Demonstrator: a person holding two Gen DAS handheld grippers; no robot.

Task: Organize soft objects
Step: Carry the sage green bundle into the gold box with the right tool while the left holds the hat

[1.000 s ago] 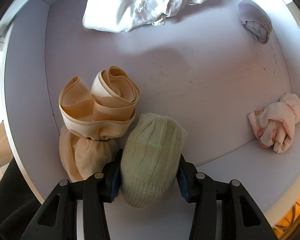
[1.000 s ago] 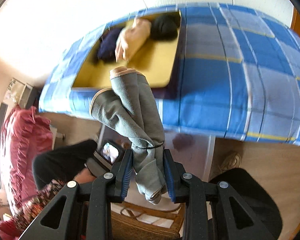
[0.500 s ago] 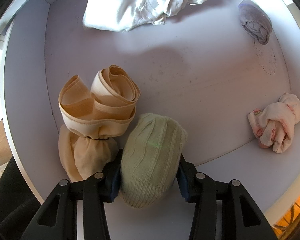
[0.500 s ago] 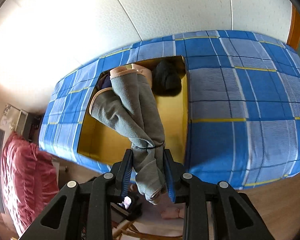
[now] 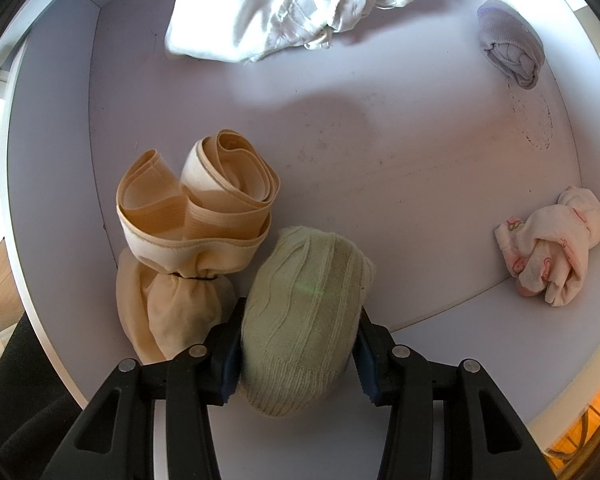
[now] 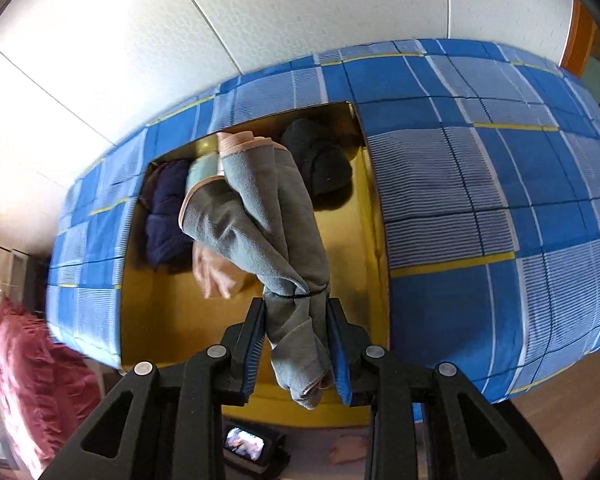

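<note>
My left gripper (image 5: pixel 298 354) is shut on a pale green knitted hat (image 5: pixel 304 312) that rests on a white table (image 5: pixel 340 140). A cream tied sock bundle (image 5: pixel 188 240) lies just left of it, touching it. My right gripper (image 6: pixel 298 346) is shut on a grey tied sock pair (image 6: pixel 276 236) and holds it above an open yellow box (image 6: pixel 168 320). The box holds a navy cloth (image 6: pixel 166 216), a black bundle (image 6: pixel 320 164) and a pink cloth (image 6: pixel 216 272).
On the white table lie a crumpled white cloth (image 5: pixel 284 8) at the back, a grey rolled sock (image 5: pixel 512 48) at the back right and a pink patterned bundle (image 5: pixel 552 252) at the right. The yellow box sits on a blue checked bedspread (image 6: pixel 480 208). A red cushion (image 6: pixel 32 380) lies lower left.
My right gripper has carried the grey socks from beside the bed to above the yellow box. The left gripper and the green hat have barely moved.
</note>
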